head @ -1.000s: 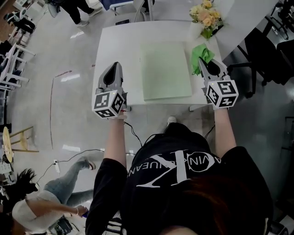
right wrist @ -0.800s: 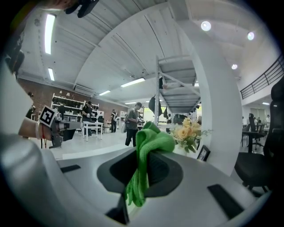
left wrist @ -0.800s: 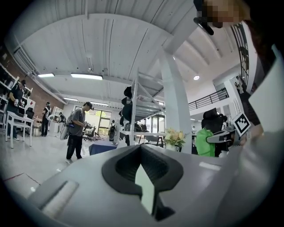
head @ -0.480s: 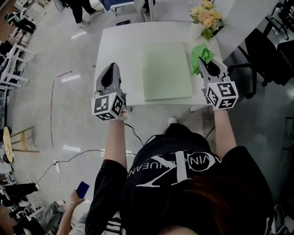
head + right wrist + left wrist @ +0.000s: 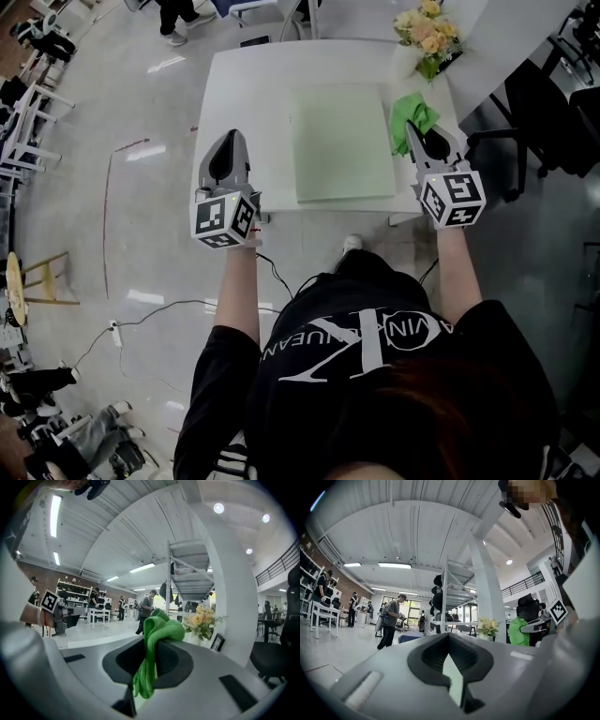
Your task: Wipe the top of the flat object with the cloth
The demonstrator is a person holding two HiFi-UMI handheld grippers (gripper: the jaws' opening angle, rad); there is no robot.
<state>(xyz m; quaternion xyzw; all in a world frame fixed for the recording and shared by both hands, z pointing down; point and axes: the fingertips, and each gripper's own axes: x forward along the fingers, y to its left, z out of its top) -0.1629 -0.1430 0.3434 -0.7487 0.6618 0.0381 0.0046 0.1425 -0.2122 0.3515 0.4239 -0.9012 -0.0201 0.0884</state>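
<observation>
A pale green flat board point(image 5: 343, 141) lies on the white table point(image 5: 246, 94). My right gripper point(image 5: 413, 134) hovers at the table's right edge, shut on a green cloth point(image 5: 412, 112) that bunches out past its tip; in the right gripper view the cloth point(image 5: 152, 644) hangs pinched between the jaws. My left gripper point(image 5: 225, 139) is over the table's left edge, left of the board, shut with nothing in it point(image 5: 451, 677). Both point away from the person, roughly level.
A vase of yellow flowers point(image 5: 424, 30) stands at the table's far right corner, just beyond the cloth. A black chair point(image 5: 534, 103) is to the right of the table. A cable point(image 5: 272, 272) runs on the floor by the near edge. People stand far off.
Neither gripper has visibly moved against the table. The person at the lower left has gone out of view.
</observation>
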